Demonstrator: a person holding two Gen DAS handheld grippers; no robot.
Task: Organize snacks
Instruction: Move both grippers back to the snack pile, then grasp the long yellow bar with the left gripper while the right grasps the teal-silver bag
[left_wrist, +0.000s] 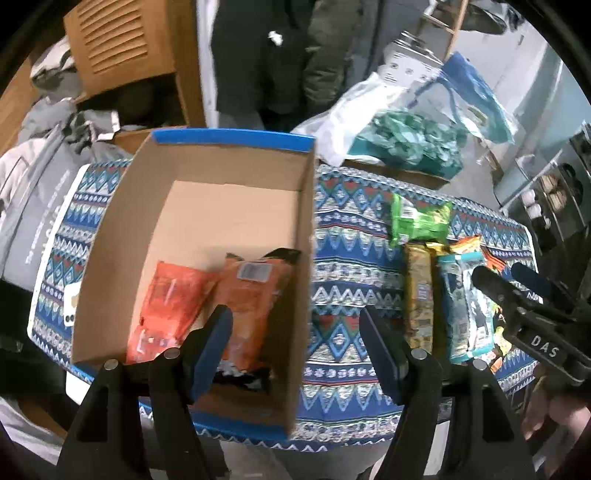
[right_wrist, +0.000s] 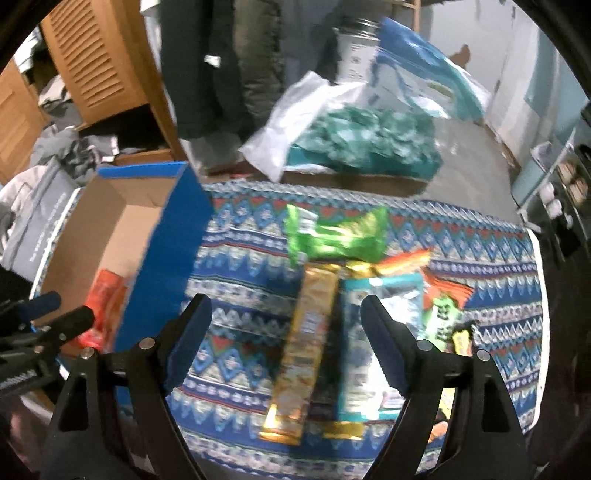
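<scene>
An open cardboard box (left_wrist: 122, 229) with blue outer sides stands on the patterned cloth at the left; it also shows in the right wrist view (right_wrist: 170, 236). Two orange snack packets (left_wrist: 207, 306) lie inside it. My left gripper (left_wrist: 295, 343) is open and empty above the box's near right corner. On the cloth to the right lie a green packet (right_wrist: 336, 236), a gold bar (right_wrist: 303, 354), a teal packet (right_wrist: 369, 354) and more small packets (right_wrist: 443, 314). My right gripper (right_wrist: 286, 339) is open and empty, hovering over the gold bar and the teal packet.
The table with the patterned cloth (right_wrist: 480, 258) ends close to me. Behind it lie a clear bag of teal wrapped sweets (right_wrist: 362, 144) and a blue bag (right_wrist: 424, 77). A wooden louvred cabinet (right_wrist: 96, 66) and grey bags (left_wrist: 37, 184) stand at the left.
</scene>
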